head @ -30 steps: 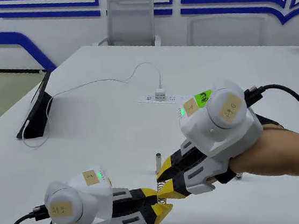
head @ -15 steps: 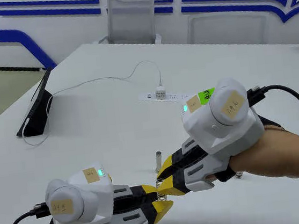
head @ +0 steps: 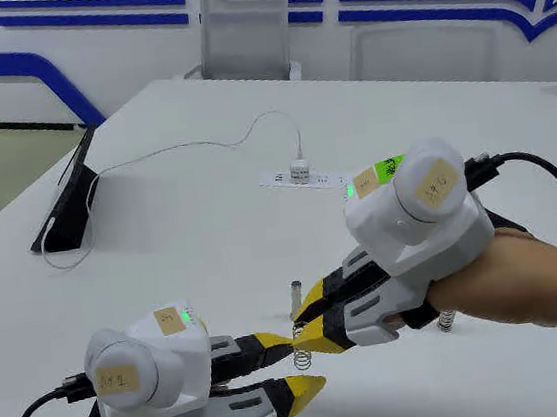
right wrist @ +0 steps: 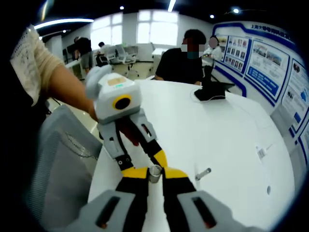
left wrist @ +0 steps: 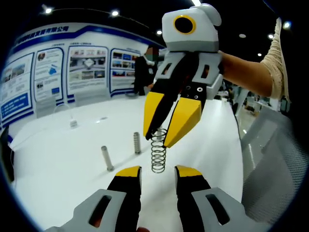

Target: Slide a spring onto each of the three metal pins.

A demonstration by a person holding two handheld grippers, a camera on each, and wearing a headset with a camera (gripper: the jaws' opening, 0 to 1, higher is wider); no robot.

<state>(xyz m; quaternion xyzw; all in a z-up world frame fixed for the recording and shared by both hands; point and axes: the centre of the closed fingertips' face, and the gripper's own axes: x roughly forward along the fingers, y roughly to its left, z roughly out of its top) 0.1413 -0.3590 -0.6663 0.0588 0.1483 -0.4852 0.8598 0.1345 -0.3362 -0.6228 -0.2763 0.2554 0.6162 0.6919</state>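
A small steel spring (head: 301, 355) hangs by its top coil from my right gripper (head: 304, 340), which is shut on it just above the white table (head: 191, 238). In the left gripper view the spring (left wrist: 158, 155) dangles from the right gripper (left wrist: 164, 137), straight over my left gripper (left wrist: 158, 171), whose jaws stand open and apart from it. The right gripper view shows the spring (right wrist: 154, 173) end-on between the right gripper (right wrist: 154, 175) jaws. Two upright metal pins (left wrist: 107, 158) (left wrist: 137, 143) stand beyond the spring. One pin (head: 296, 298) shows behind the jaws. The left gripper (head: 306, 363) is low at the front.
A second spring (head: 446, 320) stands on the table under the right wrist. A power strip (head: 300, 178) with a white cable lies mid-table, and a dark tablet stand (head: 68, 212) sits at the left edge. Chairs (head: 244, 36) are at the far side. People (right wrist: 189, 60) sit beyond the table.
My left gripper has opened and let go of the spring. The right gripper now holds the spring alone and has lifted slightly.
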